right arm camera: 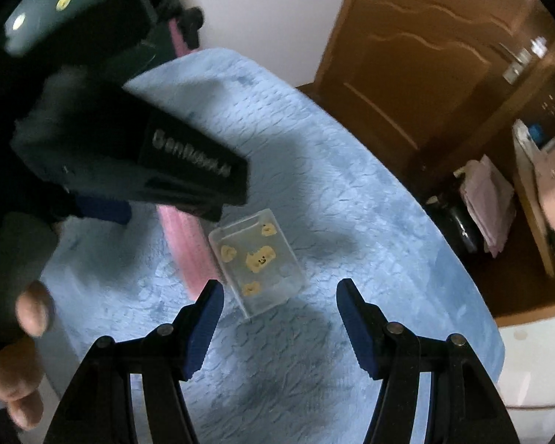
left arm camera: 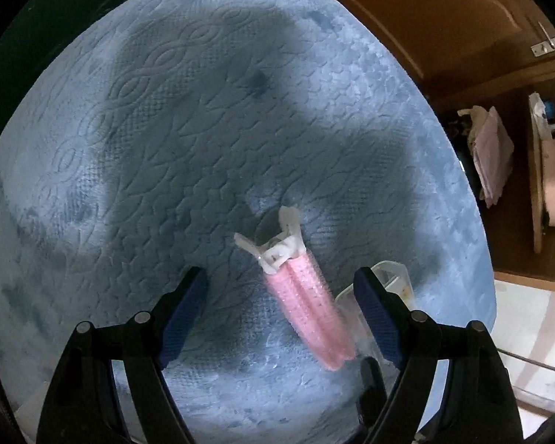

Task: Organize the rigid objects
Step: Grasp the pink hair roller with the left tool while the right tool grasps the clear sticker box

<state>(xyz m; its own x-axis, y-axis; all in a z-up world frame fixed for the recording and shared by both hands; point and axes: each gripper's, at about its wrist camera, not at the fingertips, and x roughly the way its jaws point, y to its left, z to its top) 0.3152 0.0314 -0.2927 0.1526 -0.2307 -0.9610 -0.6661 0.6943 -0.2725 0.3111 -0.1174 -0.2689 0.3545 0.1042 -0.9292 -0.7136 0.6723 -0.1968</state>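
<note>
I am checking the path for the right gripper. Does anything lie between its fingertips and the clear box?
Nothing: in the right wrist view only bare blue blanket separates the open right gripper from the clear box.

Pale blue quilted cloth (left arm camera: 166, 129) spread over the work surface, embossed pattern, a few dark spots. Brown wooden door (right arm camera: 425, 74) behind it, metal handle (right arm camera: 529, 55) at right. Folded pale cloth (left arm camera: 490, 155) beside the wooden furniture at far right. White wall (right arm camera: 277, 7) left of the door.
</note>
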